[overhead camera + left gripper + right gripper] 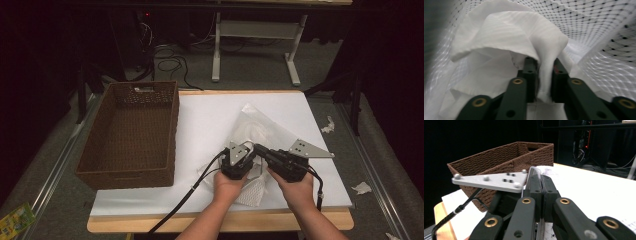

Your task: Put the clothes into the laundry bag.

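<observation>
1. Looking across the tabletop [210,115], I see the wicker basket [131,135] standing at its left edge with its mouth up, probably the drop-off.
2. The mesh bag [260,132] lies mid-tabletop, long axis slanting from near-left to far-right.
3. My right gripper [541,187] has its jaws pinched onto the bag's rim, holding the mouth up.
4. My left gripper [541,75] is inside, jaws clamping the white cloth [506,42].

White cloth [506,50] bunched inside sheer mesh bag [260,131], mid-table, w/ both fingers pinching.
</observation>
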